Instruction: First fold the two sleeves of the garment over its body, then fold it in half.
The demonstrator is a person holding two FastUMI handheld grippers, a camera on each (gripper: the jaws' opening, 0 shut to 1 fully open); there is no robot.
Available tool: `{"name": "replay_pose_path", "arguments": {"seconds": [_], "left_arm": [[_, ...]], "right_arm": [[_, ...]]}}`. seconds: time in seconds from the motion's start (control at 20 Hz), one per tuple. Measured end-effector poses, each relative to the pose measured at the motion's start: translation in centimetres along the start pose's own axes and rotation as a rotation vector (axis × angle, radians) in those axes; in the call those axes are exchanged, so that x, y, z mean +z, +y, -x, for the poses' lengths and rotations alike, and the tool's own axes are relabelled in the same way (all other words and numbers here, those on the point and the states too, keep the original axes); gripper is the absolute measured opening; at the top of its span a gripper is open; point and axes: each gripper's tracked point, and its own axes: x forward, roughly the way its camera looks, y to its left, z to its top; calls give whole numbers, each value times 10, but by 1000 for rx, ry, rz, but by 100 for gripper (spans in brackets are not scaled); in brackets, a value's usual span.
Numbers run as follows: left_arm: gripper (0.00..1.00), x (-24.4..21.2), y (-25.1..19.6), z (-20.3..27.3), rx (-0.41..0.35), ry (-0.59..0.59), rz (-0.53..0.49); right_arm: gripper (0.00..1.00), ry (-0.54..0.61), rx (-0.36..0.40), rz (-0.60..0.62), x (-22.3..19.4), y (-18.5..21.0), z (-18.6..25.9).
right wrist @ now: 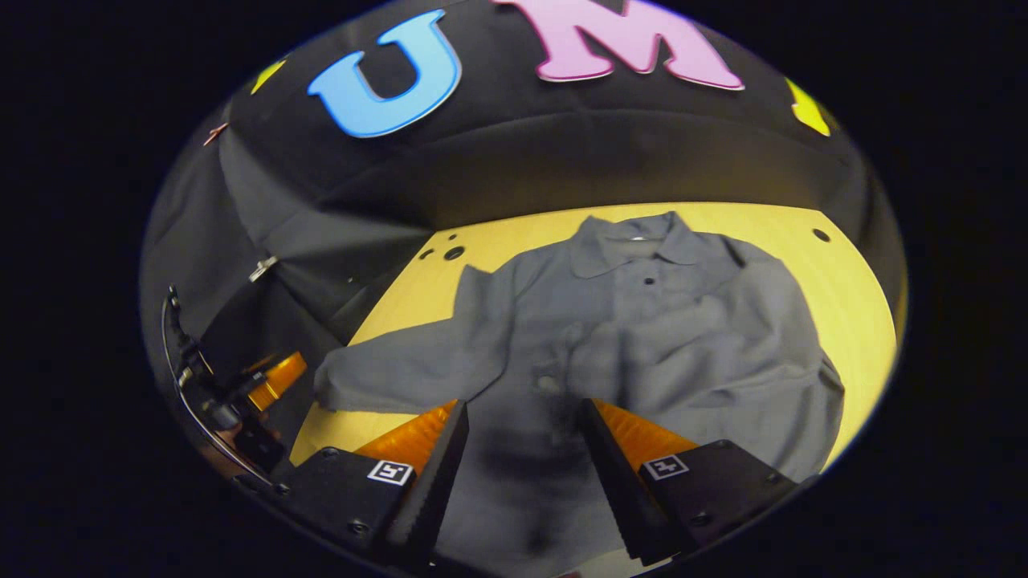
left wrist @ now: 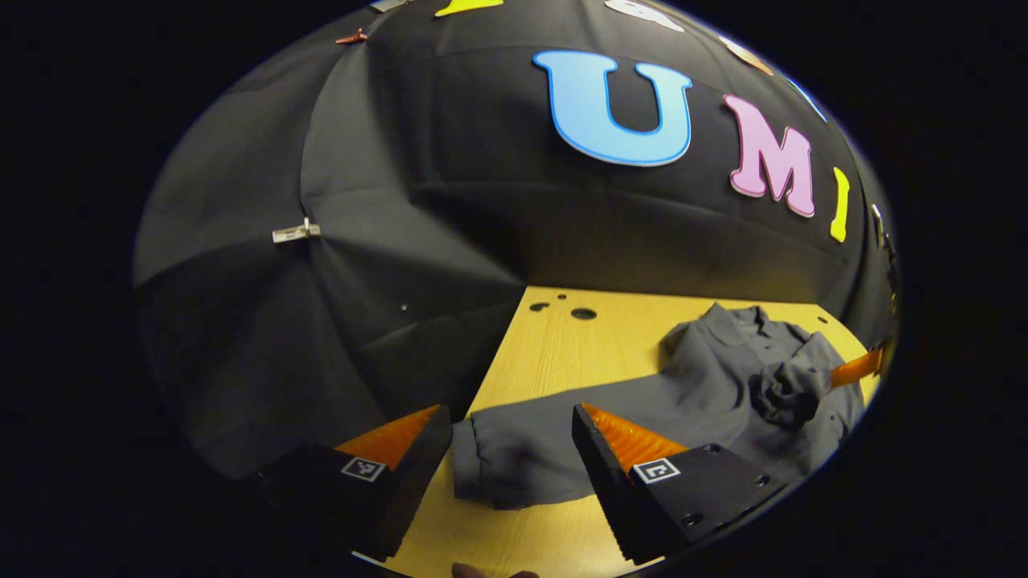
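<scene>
**Grey shirt on the yellow table, one sleeve folded, one sleeve out**

A grey cloth shirt with a collar and buttons (right wrist: 634,337) lies flat on the yellow wooden table (right wrist: 851,273). Its collar points to 12 o'clock in the right gripper view.

The right gripper view looks down on the whole shirt. You can see the collar, the dark buttons and the front. One long sleeve (right wrist: 401,369) sticks out toward 9 o'clock. The other sleeve lies bent over the body of the shirt, near 3 o'clock. The right gripper (right wrist: 522,449) hangs over the bottom part of the shirt. Its two fingers are wide apart and hold nothing. At 8 o'clock in this view, the other gripper shows at the table's edge.

The left gripper view looks along the table from the side. Here the long sleeve's cuff end (left wrist: 514,466) lies between the two fingers of the left gripper (left wrist: 510,449). The fingers are wide apart and are not pressing on the cloth. The shirt body (left wrist: 723,377) is at 4 o'clock, with a bunched lump of cloth on top. A tip of the far gripper (left wrist: 855,369) peeks out at 3 o'clock. Round holes (left wrist: 583,314) show in the table near the booth wall.
</scene>
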Motion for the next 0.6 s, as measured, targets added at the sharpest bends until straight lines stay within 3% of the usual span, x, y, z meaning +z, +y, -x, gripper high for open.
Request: {"name": "replay_pose_path", "arguments": {"seconds": [0.05,0.15,0.25,0.45,0.5,0.55,0.6], "left_arm": [[92,-11,1,-9,1,28,-1],[96,-30,1,-24,3,86,-1],[92,-46,0,-36,16,145,20],[97,-80,4,-53,32,265,34],[94,-76,5,-55,35,245,26],[100,-80,4,-60,35,262,20],[99,-75,3,-52,35,242,16]], "right_arm": [[88,-13,-22,-9,3,-9,4],[88,-22,-66,8,4,-26,13],[88,-26,-83,23,4,-34,20],[88,-33,-93,4,2,-40,26],[88,-32,-96,-4,1,-41,26],[88,-31,-95,-14,3,-42,28],[88,-32,-95,-19,3,-41,29]]}}
